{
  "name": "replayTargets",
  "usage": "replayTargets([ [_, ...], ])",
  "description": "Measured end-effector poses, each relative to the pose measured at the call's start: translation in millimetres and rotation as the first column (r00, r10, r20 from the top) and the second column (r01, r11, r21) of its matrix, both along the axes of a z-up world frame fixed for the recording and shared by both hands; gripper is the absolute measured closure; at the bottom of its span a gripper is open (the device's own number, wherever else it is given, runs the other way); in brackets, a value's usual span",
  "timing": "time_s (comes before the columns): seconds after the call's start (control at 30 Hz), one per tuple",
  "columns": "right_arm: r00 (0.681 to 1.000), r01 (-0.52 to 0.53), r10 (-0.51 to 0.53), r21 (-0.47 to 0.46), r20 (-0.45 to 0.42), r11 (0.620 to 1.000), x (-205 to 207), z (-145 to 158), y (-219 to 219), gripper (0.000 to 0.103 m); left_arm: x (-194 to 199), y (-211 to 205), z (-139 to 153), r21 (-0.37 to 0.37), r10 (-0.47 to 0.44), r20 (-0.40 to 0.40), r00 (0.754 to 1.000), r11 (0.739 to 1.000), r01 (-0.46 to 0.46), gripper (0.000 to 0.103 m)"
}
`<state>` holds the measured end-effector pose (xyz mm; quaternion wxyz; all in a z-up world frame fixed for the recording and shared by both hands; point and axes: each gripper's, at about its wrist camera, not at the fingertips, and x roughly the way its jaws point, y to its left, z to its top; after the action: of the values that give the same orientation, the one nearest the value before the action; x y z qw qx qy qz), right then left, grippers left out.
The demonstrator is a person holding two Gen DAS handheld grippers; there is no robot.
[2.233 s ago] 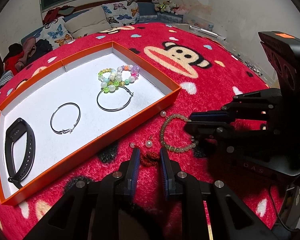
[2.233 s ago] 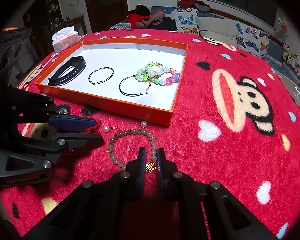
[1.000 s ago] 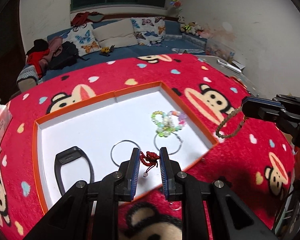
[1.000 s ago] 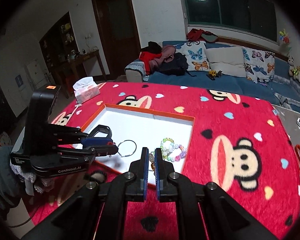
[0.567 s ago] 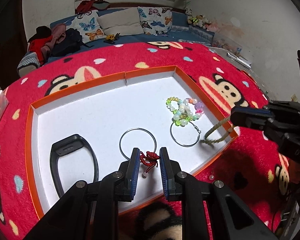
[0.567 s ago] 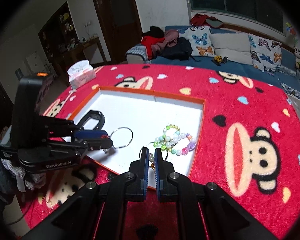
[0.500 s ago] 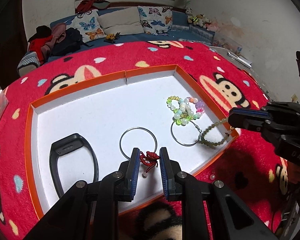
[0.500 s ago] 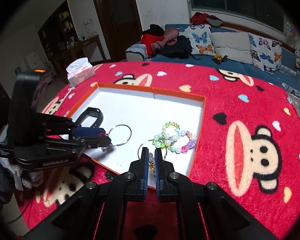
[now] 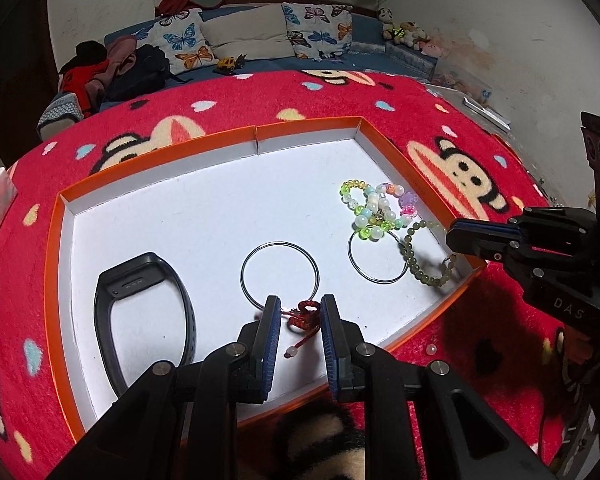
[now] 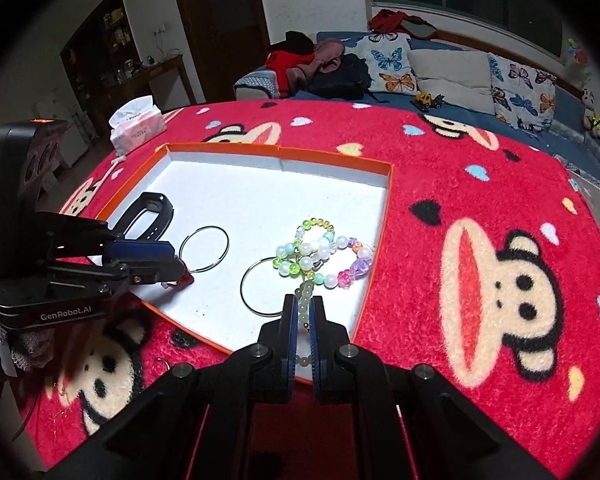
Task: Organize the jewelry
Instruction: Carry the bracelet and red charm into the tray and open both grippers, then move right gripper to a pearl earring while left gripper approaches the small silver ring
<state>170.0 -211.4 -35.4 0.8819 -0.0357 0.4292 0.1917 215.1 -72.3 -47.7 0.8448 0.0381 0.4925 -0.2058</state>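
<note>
The orange tray [image 9: 256, 133] with a white floor lies on the red monkey-print cloth. In it are a black wristband [image 9: 140, 280], two steel hoops [image 9: 279, 276] [image 9: 376, 258] and a pastel bead bracelet [image 9: 376, 212]. My left gripper [image 9: 299, 312] holds a red cord trinket [image 9: 302, 314] with a pearl end just above the tray floor near its front edge. My right gripper [image 10: 303, 312] is shut on a pale green bead bracelet [image 10: 305, 294], whose loop [image 9: 424, 258] lies on the tray floor at the right corner.
A loose pearl [image 9: 431, 349] lies on the cloth just outside the tray's front wall. A tissue pack [image 10: 138, 128] stands at the cloth's far left edge. A sofa with butterfly cushions [image 9: 260, 32] is behind the table.
Both grippers lifted their pieces off the cloth and carried them over the tray. Over the last half second the green bracelet has sunk onto the tray floor; the red trinket hangs lower.
</note>
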Motion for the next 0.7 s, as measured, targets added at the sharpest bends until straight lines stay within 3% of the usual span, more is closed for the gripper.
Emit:
replayTargets([
  [0.17, 1.000, -0.007, 0.007, -0.006, 0.004, 1.000, -0.9, 2.5, 2.2, 0.095, -0.4, 3.4, 3.2, -0.005, 0.016, -0.002, 1.000, 1.000, -0.016, 0.080],
  [0.23, 1.000, -0.008, 0.008, -0.007, 0.005, 1.000, -2.2, 4.1, 2.5, 0.094, -1.6, 5.9, 6.1, -0.011, 0.025, 0.000, 1.000, 1.000, -0.025, 0.072],
  [0.3, 1.000, -0.007, 0.007, -0.010, 0.008, 1.000, -3.5, 5.8, 2.4, 0.094, -4.0, 8.1, 10.0, -0.007, 0.037, 0.013, 0.999, 0.999, -0.037, 0.055],
  [0.63, 0.999, -0.032, 0.033, -0.031, 0.031, 0.999, -27.5, 18.0, 0.6, 0.092, -41.1, 7.8, 39.8, 0.001, 0.000, 0.081, 0.997, 1.000, 0.000, 0.055],
  [0.7, 0.999, -0.033, 0.034, -0.031, 0.025, 0.999, -35.1, 15.8, -1.2, 0.087, -51.2, 7.8, 42.5, -0.001, -0.004, 0.087, 0.996, 1.000, 0.004, 0.055],
])
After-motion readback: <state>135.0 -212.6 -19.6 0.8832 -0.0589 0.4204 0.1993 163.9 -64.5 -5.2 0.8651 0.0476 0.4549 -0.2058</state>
